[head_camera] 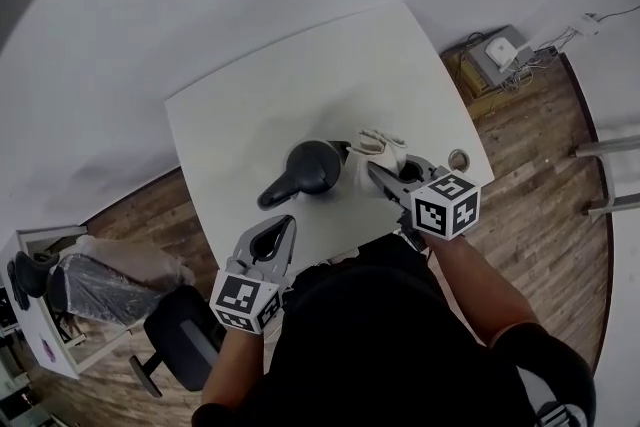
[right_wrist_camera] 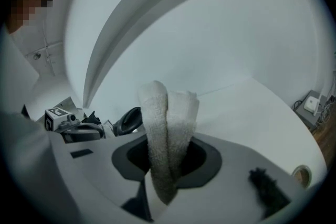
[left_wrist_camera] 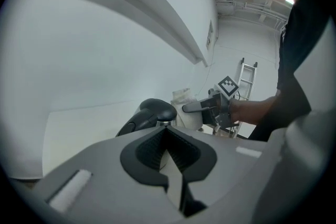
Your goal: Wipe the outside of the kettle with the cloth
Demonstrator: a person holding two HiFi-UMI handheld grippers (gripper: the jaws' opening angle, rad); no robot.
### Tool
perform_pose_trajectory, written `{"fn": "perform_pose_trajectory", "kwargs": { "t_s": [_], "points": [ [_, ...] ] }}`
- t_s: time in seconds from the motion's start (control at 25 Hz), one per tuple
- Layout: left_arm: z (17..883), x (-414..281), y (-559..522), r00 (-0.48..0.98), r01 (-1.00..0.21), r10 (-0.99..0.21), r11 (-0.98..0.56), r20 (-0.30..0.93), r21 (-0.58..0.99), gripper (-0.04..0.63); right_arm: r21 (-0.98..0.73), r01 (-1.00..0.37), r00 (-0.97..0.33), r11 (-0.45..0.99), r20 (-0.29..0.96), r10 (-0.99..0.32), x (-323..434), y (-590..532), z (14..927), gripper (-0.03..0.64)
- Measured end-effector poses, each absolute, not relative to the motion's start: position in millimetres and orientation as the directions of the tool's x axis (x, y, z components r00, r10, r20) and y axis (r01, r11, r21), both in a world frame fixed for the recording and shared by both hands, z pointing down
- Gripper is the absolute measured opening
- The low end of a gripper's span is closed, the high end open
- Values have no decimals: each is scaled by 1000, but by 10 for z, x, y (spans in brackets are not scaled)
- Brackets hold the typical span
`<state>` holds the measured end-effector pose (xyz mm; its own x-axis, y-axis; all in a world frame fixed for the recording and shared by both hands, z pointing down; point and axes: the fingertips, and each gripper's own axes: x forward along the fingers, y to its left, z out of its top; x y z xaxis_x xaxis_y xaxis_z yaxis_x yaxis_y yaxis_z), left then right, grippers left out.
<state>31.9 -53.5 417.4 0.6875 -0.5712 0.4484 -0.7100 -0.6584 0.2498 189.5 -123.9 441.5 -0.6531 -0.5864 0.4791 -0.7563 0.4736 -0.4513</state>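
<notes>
A dark kettle (head_camera: pixel 308 165) stands on the white table (head_camera: pixel 300 85), its handle pointing toward the near left. My right gripper (head_camera: pixel 383 171) is shut on a folded white cloth (head_camera: pixel 380 145), held just right of the kettle's body. In the right gripper view the cloth (right_wrist_camera: pixel 168 128) sticks up between the jaws, with the kettle (right_wrist_camera: pixel 128 120) behind on the left. My left gripper (head_camera: pixel 278 230) hovers near the table's front edge, just short of the handle, shut with nothing in it. In the left gripper view the kettle (left_wrist_camera: pixel 152 113) lies straight ahead, the cloth (left_wrist_camera: pixel 184 97) beside it.
A round cable hole (head_camera: pixel 459 158) sits near the table's right edge. On the wooden floor are an office chair (head_camera: pixel 180 335) at the near left and a grey box (head_camera: pixel 495 55) at the far right. A ladder (left_wrist_camera: pixel 245 78) stands in the background.
</notes>
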Motion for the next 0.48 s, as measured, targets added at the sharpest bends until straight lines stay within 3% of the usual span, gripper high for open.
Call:
{"fn": "perform_pose_trajectory", "kwargs": {
  "t_s": [0.48],
  "points": [
    [4453, 312, -573, 537, -836, -633, -489, 557, 251, 8, -548, -673, -738, 497, 538, -407, 1989, -1481, 5061, 98]
  ]
}}
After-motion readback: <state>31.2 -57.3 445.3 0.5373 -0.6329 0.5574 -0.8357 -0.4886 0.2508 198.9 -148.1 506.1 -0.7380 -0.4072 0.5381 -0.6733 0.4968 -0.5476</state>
